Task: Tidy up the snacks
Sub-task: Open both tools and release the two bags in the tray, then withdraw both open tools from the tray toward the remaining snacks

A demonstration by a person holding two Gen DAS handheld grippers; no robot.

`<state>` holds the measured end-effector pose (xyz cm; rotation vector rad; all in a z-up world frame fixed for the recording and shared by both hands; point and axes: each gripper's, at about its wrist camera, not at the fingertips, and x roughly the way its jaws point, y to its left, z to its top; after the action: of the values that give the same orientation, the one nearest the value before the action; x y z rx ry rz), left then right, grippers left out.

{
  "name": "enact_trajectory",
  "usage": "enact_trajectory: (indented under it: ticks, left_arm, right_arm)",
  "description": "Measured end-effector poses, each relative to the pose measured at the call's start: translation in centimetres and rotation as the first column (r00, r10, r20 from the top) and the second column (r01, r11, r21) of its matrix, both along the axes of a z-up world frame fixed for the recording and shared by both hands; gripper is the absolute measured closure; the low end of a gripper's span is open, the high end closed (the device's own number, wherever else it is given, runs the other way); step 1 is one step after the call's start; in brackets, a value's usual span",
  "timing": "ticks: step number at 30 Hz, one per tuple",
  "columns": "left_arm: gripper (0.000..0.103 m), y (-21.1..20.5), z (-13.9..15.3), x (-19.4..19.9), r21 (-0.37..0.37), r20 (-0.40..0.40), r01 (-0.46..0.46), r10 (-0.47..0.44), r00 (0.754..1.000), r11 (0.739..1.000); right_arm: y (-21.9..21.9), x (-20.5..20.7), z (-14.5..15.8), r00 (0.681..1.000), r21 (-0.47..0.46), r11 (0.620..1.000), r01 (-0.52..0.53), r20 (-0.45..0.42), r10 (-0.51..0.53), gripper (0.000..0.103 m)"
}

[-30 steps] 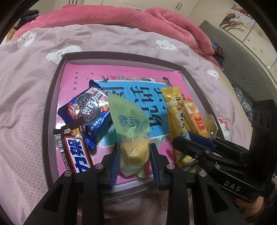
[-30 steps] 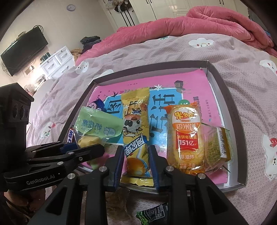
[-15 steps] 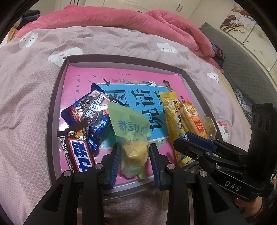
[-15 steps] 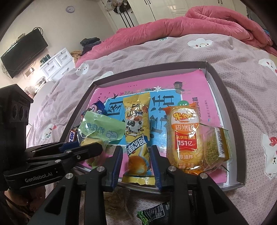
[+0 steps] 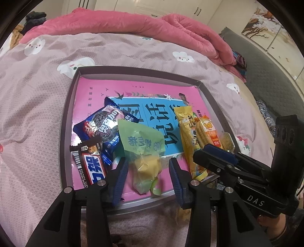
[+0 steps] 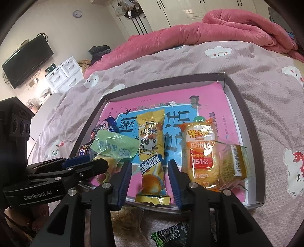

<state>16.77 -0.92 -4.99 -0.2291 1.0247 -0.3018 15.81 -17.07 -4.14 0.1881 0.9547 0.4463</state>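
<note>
From my feed, mauve bedspread point(image 6: 237, 62) with cloud prints, pink quilt point(image 6: 218, 28) heaped at twelve o'clock, wall-mounted television point(image 6: 26, 62) at ten, white drawers point(image 6: 64, 74) below it, round wall clock point(image 6: 77, 13), white wardrobe doors point(image 6: 171, 9), tree painting point(image 5: 266, 24) at two.

Both cameras ride on the hand-held tools, close above the near edge of the tray point(image 5: 65, 121) on the bed, tilted downward and looking toward the pink quilt point(image 5: 133, 26); the left view sits to the left, catching the right gripper point(image 5: 214, 157) at its right edge; the right view catches the left gripper point(image 6: 89, 163) at its left; both share the tray and its snack packets.
</note>
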Motion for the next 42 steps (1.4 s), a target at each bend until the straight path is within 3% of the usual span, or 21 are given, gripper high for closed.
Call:
enact_trajectory:
  ticks: [5,23,34,42]
  left_arm:
    - [0.047,0.2,0.4,-0.2,-0.003,0.007,-0.005,0.005,1.0,1.0]
    - [0.032,1.0,2.2,-1.5,-0.001,0.062,-0.026,0.026,0.998,1.0]
    - [0.029,2.5,2.7,-1.8,-0.009,0.065,-0.087,0.087,0.994,0.996]
    - [0.027,3.0,3.3,-2.5,0.011,0.087,-0.107,0.105,0.991,0.994]
  right_arm:
    - [-0.2,-0.1,0.4,1.0,-0.013,1.0,0.006,0.015,-0.006,0.063]
    - [-1.9,-0.6,2.2,0.996,0.032,0.998,0.053,0.068,-0.055,0.055]
    - [-2.9,-0.8,3.2,0.993,0.063,0.995,0.077,0.088,-0.082,0.052]
    - [-3.6,-1.7,4.8,0.985,0.049,0.996,0.08,0.151,-0.087,0.047]
